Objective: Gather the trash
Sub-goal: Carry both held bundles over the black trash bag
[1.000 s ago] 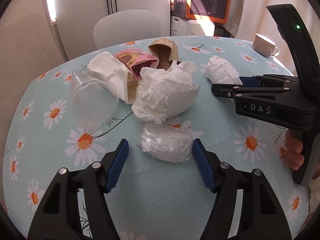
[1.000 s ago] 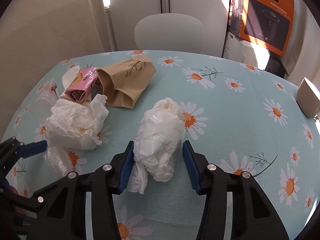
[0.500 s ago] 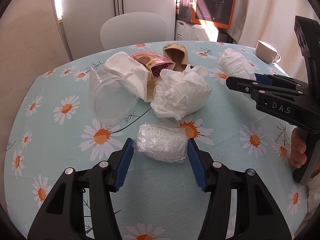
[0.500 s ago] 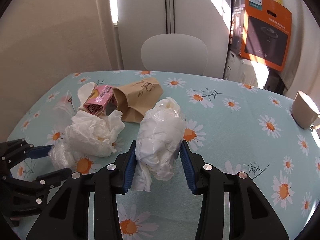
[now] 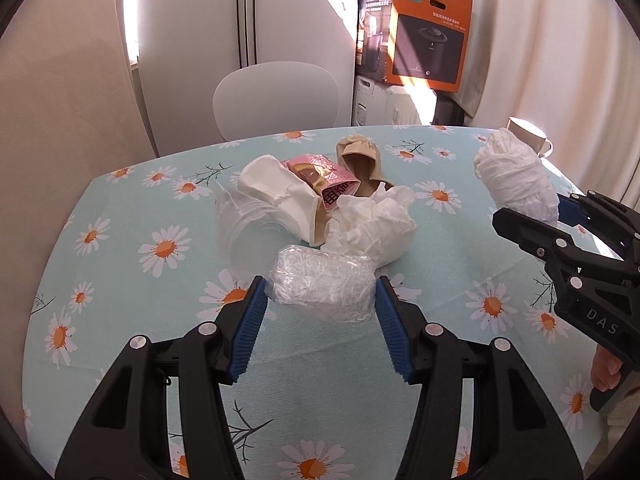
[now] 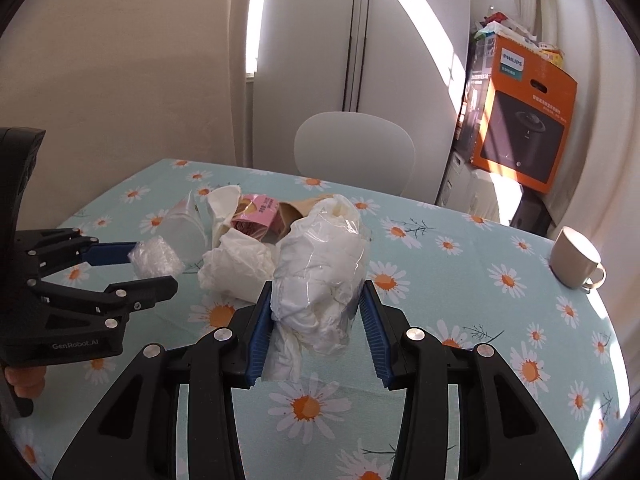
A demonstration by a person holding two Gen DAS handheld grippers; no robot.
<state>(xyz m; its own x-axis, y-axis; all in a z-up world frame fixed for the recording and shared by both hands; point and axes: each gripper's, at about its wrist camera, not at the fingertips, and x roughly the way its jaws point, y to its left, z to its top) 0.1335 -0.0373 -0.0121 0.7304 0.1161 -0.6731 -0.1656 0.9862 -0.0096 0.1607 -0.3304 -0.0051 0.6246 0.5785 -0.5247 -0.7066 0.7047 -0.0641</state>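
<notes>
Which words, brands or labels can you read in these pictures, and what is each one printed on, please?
"PHILIPS": orange box, top corner; the smaller print under it is too small to read.
"DAS": side of the right claw.
"GenRobot.AI": side of the left claw.
Pink wrapper: dark print, unreadable.

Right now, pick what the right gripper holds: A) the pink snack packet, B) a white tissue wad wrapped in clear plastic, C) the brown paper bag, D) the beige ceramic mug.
B: the right gripper has its blue pads pressed on the white tissue wad wrapped in clear plastic.
</notes>
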